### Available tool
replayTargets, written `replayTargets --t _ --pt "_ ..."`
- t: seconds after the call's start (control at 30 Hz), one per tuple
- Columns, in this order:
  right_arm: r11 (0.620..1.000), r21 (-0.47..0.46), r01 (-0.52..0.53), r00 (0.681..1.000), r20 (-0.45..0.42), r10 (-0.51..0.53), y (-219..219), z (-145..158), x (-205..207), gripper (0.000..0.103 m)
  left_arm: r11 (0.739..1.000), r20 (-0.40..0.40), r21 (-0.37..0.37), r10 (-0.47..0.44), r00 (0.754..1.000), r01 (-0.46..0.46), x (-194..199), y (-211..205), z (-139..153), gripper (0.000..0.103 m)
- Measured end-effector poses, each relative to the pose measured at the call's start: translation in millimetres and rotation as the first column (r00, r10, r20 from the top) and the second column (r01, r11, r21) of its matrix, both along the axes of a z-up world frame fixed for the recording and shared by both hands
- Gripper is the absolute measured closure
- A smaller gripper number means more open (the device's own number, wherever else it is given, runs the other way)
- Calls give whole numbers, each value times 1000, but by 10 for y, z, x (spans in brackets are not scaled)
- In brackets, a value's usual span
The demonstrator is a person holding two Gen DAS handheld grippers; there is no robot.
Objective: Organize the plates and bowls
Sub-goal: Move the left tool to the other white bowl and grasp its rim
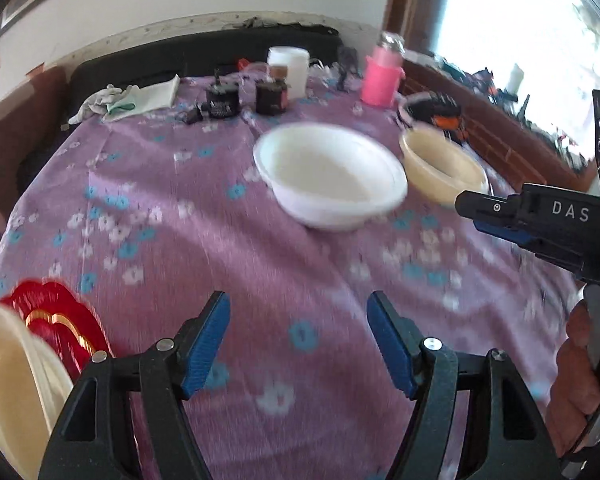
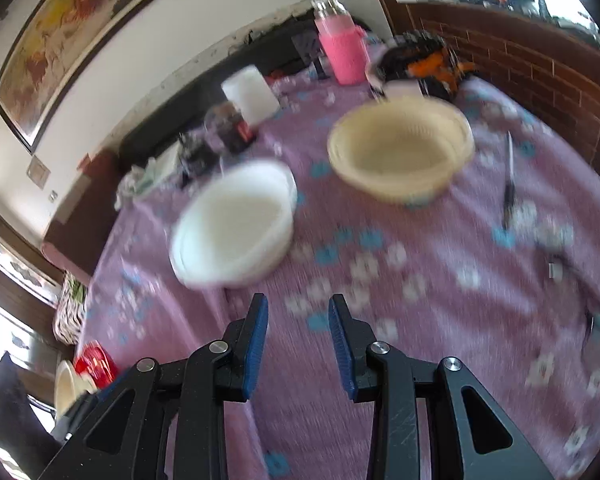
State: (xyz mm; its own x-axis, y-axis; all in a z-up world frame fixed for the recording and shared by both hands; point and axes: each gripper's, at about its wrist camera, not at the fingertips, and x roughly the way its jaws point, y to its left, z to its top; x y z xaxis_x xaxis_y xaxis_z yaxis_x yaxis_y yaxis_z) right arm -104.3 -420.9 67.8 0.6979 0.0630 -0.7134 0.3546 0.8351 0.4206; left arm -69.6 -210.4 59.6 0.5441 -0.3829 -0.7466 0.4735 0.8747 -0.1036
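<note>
On the purple floral tablecloth [image 1: 188,216], white bowl [image 1: 332,176] and cream bowl [image 1: 440,168] lie ahead, side by side; left gripper [image 1: 298,344], jaws wide and empty, faces the white, while right gripper [image 2: 298,348], narrower and empty, is nearer the cream.

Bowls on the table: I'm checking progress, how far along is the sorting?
Done: a cream bowl sits by the red plate. In hand: nothing; left gripper and right gripper are open. Left: white bowl and cream bowl stack remain apart.
</note>
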Motion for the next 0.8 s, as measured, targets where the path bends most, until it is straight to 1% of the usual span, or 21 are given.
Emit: replayTargets --t 0.07,0.13,0.2,0.23,0.27,0.33,0.4,0.47,0.5,0.57,0.63,0.7,0.73,0.8 --pt "1000 -30 -3 1000 7 3 -35 108 174 69 999 18 -28 43 999 -43 166 -33 120 33" --pt "1000 -13 -16 1000 13 16 -111 194 425 69 991 31 -74 113 993 -111 418 -85 242 32" --pt "999 -29 -22 1000 2 22 -162 221 689 69 981 37 -80 181 983 -177 652 -159 280 31" --pt "999 -42 4 1000 -9 -5 -202 204 788 69 974 25 -74 218 976 -215 790 -192 251 31" --pt "999 -38 24 1000 -11 -24 -245 176 834 69 970 4 -80 231 973 -230 865 -196 210 31" --pt "1000 -8 13 1000 6 -13 -322 88 856 69 964 -45 -117 236 971 -240 991 -155 119 31" --pt "1000 -13 11 1000 0 -11 -371 -9 851 69 951 -66 -143 267 961 -274 1117 -80 52 31" --pt "1000 -25 11 1000 -24 -12 -401 -89 889 69 948 -106 -162 260 960 -274 1239 -63 10 31" --pt "1000 -11 1 999 -33 -1 -410 -113 908 69 947 -119 -167 256 959 -274 1280 -67 -14 31" --pt "999 36 -18 1000 -24 19 -422 -134 924 69 948 -137 -172 246 959 -268 1298 -97 -80 31" --pt "999 33 -24 999 -30 25 -389 -157 922 69 956 -141 -156 227 964 -248 1290 -167 -138 31" --pt "998 56 -35 999 -28 37 -369 -191 920 69 967 -121 -114 215 969 -229 1265 -246 -171 32" --pt "997 62 -38 999 -27 40 -361 -204 921 69 970 -116 -105 209 971 -221 1263 -263 -178 33" --pt "999 42 -30 998 -46 32 -334 -248 936 69 973 -112 -100 196 974 -207 1258 -286 -194 51"
